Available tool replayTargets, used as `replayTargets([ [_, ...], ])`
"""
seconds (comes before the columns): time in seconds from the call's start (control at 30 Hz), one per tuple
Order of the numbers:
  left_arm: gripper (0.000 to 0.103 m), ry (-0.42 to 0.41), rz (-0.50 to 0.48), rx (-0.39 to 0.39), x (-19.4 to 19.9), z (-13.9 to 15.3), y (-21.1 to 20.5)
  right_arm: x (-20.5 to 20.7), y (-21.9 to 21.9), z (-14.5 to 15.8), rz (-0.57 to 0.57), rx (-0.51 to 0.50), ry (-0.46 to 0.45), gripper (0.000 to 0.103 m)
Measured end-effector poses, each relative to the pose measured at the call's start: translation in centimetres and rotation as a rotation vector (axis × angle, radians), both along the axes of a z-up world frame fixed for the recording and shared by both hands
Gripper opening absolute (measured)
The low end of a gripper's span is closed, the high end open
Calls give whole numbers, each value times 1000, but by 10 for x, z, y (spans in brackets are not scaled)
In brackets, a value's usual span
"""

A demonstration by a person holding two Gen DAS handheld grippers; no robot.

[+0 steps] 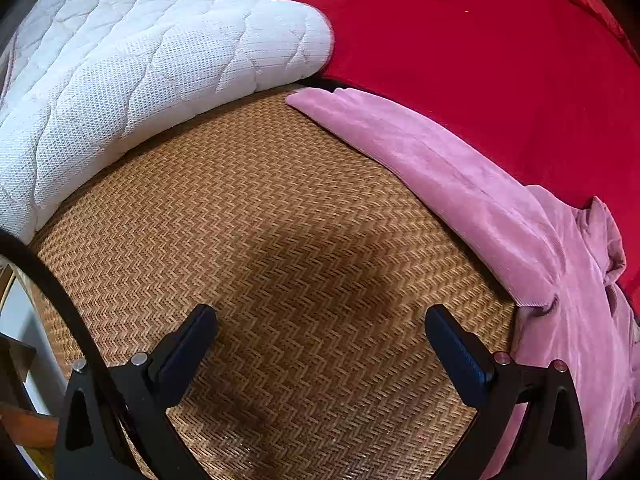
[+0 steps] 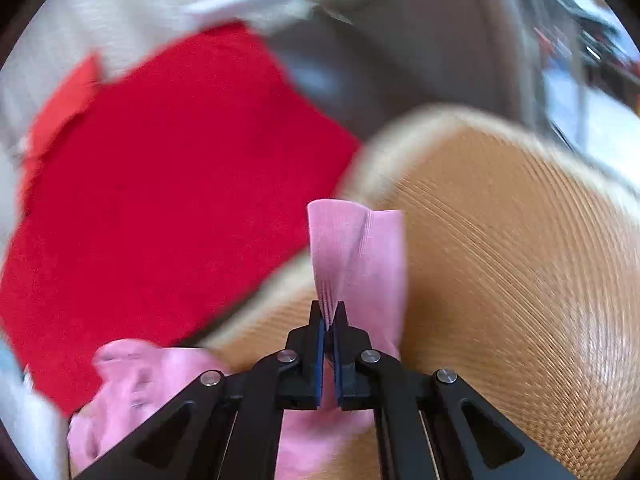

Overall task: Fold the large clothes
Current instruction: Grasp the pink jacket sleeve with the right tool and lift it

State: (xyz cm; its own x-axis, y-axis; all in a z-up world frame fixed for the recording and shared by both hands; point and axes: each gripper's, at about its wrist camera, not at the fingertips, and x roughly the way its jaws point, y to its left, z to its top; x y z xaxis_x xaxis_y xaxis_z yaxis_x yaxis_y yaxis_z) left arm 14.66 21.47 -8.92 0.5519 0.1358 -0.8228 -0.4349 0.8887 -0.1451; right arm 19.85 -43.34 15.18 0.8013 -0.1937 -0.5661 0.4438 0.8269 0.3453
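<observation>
A pink corduroy garment point(image 1: 472, 200) lies on the woven mat point(image 1: 280, 240), one long sleeve stretched toward the far side, its body bunched at the right. My left gripper point(image 1: 320, 320) is open and empty above the bare mat, left of the garment. My right gripper point(image 2: 329, 316) is shut on a ribbed pink end of the garment point(image 2: 356, 248) and holds it up above the mat point(image 2: 500, 280). More of the pink cloth point(image 2: 132, 384) hangs bunched at the lower left of the right wrist view, which is blurred.
A white quilted blanket point(image 1: 140, 72) lies on the mat's far left. A red cloth point(image 1: 480, 60) covers the far right and shows in the right wrist view point(image 2: 160, 200). The mat's edge drops off at the left, by a black cable point(image 1: 60, 292).
</observation>
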Motion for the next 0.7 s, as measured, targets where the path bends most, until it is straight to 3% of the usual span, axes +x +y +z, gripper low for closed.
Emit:
replayTargets([
  [0.13, 103, -12, -2, -13, 0, 1, 0, 42, 103, 74, 196, -66, -119, 4],
  [0.2, 103, -13, -1, -17, -1, 1, 0, 62, 160, 91, 283, -102, -159, 4],
  [0.3, 103, -15, -2, -17, -6, 3, -1, 78, 253, 72, 439, -126, -170, 4],
  [0.37, 103, -18, -6, -17, -7, 3, 0, 83, 280, 56, 523, -124, -168, 9],
  [0.47, 103, -19, -24, -10, -7, 3, -1, 108, 350, 9, 727, -75, -98, 9],
  [0.5, 103, -22, -33, -9, -7, 3, -2, 120, 364, -16, 773, -50, -53, 14],
  [0.53, 103, -24, -37, -9, -6, 3, -3, 130, 373, -32, 799, -15, -10, 35],
  [0.57, 103, -27, -45, -9, -6, 3, -4, 141, 375, -51, 801, 33, 29, 74],
  [0.6, 103, -29, -52, -11, -5, 4, -6, 138, 375, -68, 795, 66, 47, 88],
  [0.63, 103, -35, -60, -12, -5, 4, -7, 139, 372, -80, 780, 94, 64, 93],
  [0.7, 103, -53, -80, -21, -5, 7, -11, 113, 351, -101, 754, 166, 75, 93],
])
